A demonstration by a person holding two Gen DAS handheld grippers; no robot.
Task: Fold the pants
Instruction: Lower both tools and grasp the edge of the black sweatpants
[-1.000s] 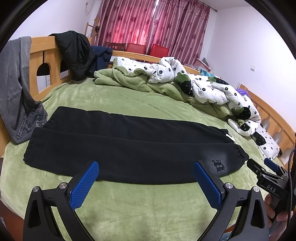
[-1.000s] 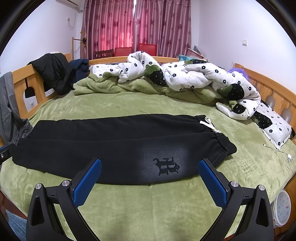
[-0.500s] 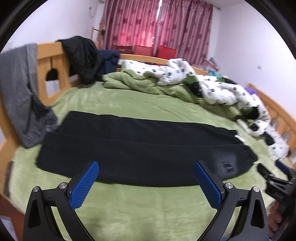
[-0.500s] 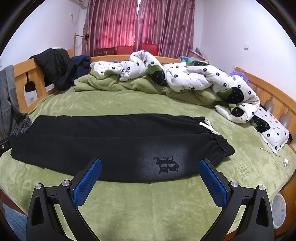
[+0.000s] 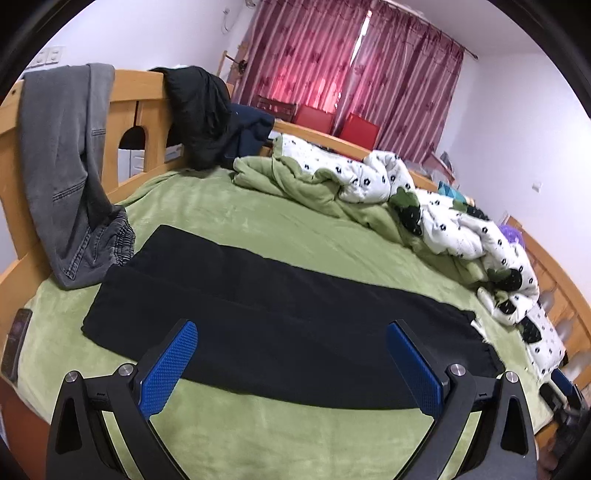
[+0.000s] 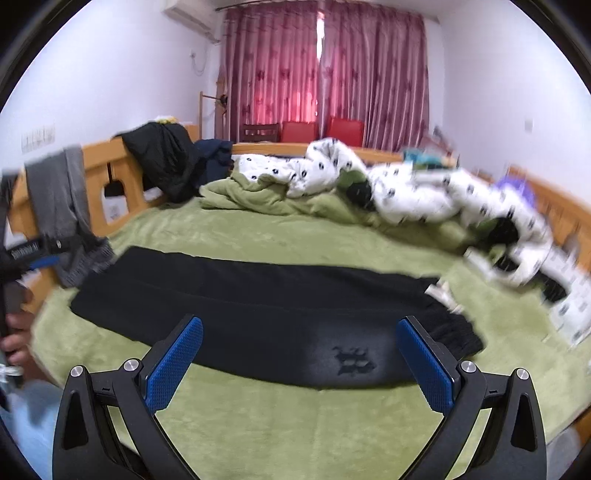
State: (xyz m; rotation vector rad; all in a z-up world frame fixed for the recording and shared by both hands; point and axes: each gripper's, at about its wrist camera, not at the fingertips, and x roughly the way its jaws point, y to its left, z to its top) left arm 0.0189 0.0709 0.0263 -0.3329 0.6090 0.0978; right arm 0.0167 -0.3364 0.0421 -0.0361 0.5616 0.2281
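Black pants (image 5: 280, 325) lie flat across green bed (image 5: 295, 435) | left hand-held gripper (image 5: 291, 365) gapes empty | right hand-held gripper (image 6: 301, 363) likewise spread wide, above near edge

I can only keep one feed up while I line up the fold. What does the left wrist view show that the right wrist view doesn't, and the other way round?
Only the left wrist view shows a dark phone lying on the bed's left edge.

Only the right wrist view shows the printed emblem on the black pants near their waistband, and an air conditioner on the wall.

Both show the pants laid flat lengthwise on the green blanket, grey jeans draped over the wooden bed rail, the red curtains, and open jaws on the left gripper and right gripper, holding nothing.
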